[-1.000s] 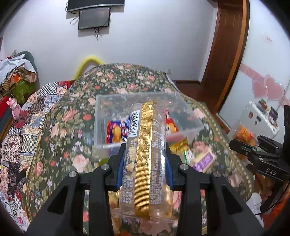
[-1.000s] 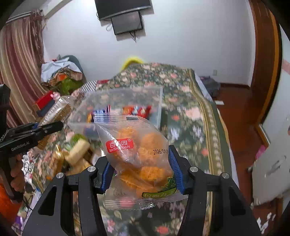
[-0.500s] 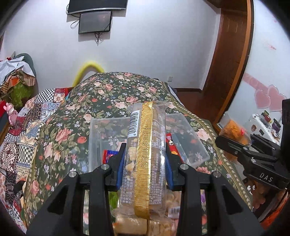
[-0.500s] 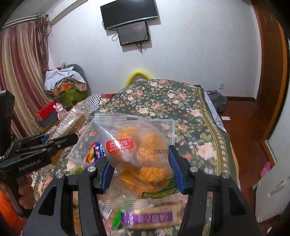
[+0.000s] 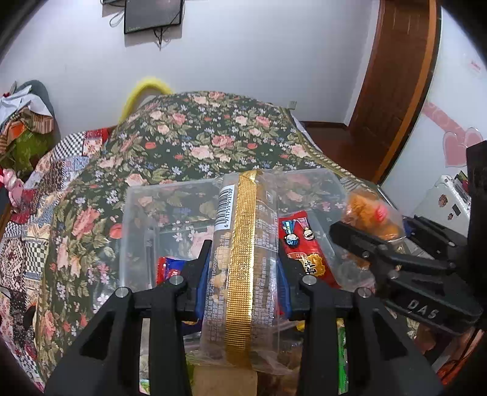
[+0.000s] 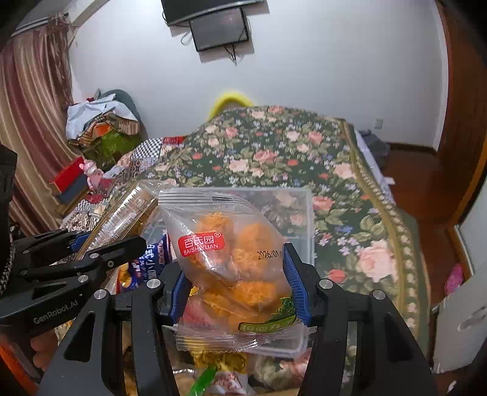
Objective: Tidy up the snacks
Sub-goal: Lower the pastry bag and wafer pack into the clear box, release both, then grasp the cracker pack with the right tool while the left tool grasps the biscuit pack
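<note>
Carrying: left gripper [image 5: 243, 274] clamps gold-striped clear biscuit sleeve [image 5: 243, 259]; right gripper [image 6: 236, 286] clamps orange-snack clear bag [image 6: 234, 262]. Centre both over clear plastic bin [image 5: 137, 219] before release.

White wall [image 6: 334, 61], floral bedspread [image 5: 213, 137] (striped curtain [image 6: 30, 106] aside)

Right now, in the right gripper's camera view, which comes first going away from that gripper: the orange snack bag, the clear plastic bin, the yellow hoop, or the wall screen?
1. Orange snack bag: clamped in the right gripper.
2. Clear plastic bin: just beyond, on the floral bedspread.
3. Yellow hoop: past the bed's far end.
4. Wall screen: high on the back wall.
</note>
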### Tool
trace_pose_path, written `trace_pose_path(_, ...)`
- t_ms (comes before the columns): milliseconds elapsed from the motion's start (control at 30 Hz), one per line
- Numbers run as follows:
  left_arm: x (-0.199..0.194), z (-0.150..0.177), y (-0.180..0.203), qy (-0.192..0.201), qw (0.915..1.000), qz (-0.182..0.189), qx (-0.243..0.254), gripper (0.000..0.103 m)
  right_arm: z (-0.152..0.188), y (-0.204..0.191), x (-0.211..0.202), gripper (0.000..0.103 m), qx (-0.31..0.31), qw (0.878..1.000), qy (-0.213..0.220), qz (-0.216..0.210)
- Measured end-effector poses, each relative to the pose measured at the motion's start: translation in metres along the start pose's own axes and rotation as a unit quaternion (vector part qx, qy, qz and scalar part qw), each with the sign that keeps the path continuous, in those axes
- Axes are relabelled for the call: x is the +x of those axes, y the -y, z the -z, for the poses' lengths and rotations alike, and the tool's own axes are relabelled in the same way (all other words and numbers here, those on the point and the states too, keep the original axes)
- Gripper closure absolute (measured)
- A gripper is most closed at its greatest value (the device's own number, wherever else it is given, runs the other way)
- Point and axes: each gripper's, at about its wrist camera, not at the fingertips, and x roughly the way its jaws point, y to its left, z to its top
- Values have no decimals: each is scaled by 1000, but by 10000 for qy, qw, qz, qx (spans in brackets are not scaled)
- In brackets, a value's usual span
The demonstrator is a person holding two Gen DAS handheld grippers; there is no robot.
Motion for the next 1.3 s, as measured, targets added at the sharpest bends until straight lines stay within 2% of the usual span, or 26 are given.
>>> trace_pose_path(300,19,1,-4,-266,9995,-145,-17,66,-2,-5,10,48,-306,9993,-198,113)
trace_pose_path(500,-3,0,-1,-39,9997,-183,125,65,-1,-9,11,44,-321,9990,-309,102)
trace_pose_path(567,-14,0,-3,3,9997,-178,149,65,-1,-11,5,41,-336,9990,-275,69)
trace_pose_path(633,-23,1,-6,30,9997,-171,142,65,-1,-12,-3,31,-344,9992,-198,77)
trace_pose_path(733,-42,7,-12,87,9998,-144,143,64,-1,-16,-20,30,-361,9993,-44,68)
trace_pose_path(833,-62,17,-21,108,9998,-132,69,60,3,-21,-38,30,-398,9992,54,59)
trace_pose_path(967,-78,35,-32,34,9998,-200,29,58,15,-29,-57,30,-449,9989,112,45)
trace_pose_path(1033,-85,46,-38,-13,9997,-243,-14,45,21,-32,-63,30,-452,9989,101,21)
trace_pose_path(1133,-95,67,-47,-50,9995,-319,-70,44,32,-36,-70,30,-413,9991,64,2)
trace_pose_path(1300,-100,102,-60,-326,9985,-379,-227,44,55,-45,-77,30,-290,9995,-72,-62)
